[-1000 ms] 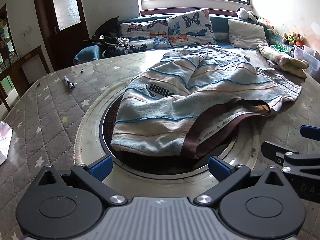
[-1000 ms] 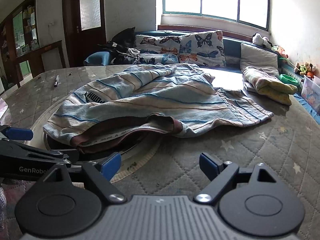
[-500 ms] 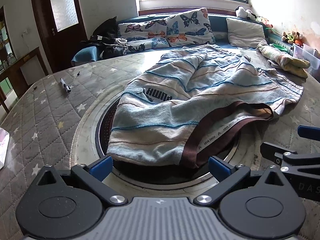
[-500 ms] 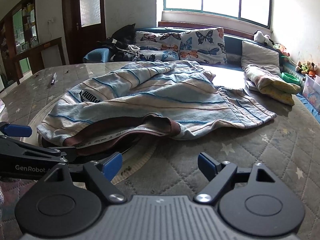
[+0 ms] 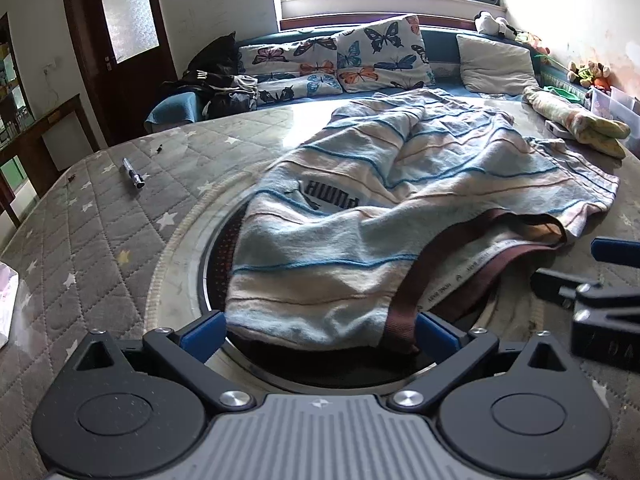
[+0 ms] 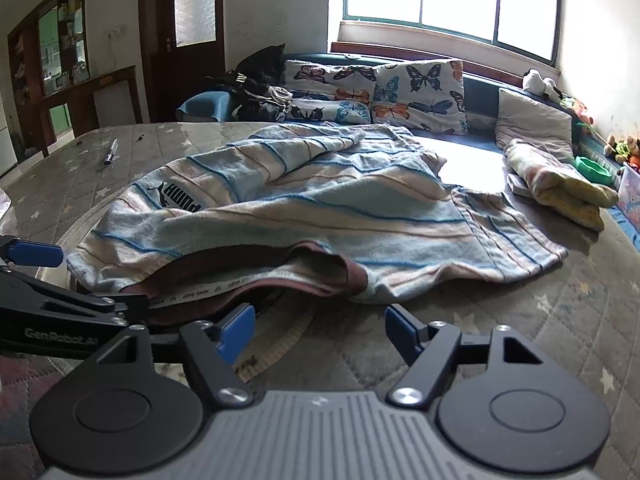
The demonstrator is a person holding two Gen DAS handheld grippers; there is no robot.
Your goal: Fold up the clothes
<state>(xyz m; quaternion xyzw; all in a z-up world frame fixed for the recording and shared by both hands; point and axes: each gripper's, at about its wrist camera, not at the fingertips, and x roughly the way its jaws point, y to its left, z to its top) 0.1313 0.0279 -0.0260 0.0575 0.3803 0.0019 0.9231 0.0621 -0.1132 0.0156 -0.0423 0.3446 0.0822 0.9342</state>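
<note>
The left gripper (image 5: 318, 330) stands spread wide at the near hem of the shirt (image 5: 400, 216), its fingers flanking the cloth without pinching it. The right gripper (image 6: 320, 326) is also spread, holding nothing, just short of the brown collar band (image 6: 256, 276). If either closes here it may likely catch only the top layer, or the band alone, so the shirt would drag and bunch rather than lift flat. The hem also overhangs the round recess (image 5: 218, 264) in the table (image 5: 100, 248), and could sag into it. The shirt lies rumpled across the table's middle towards its far edge, pale blue with thin stripes, logo upside down.
</note>
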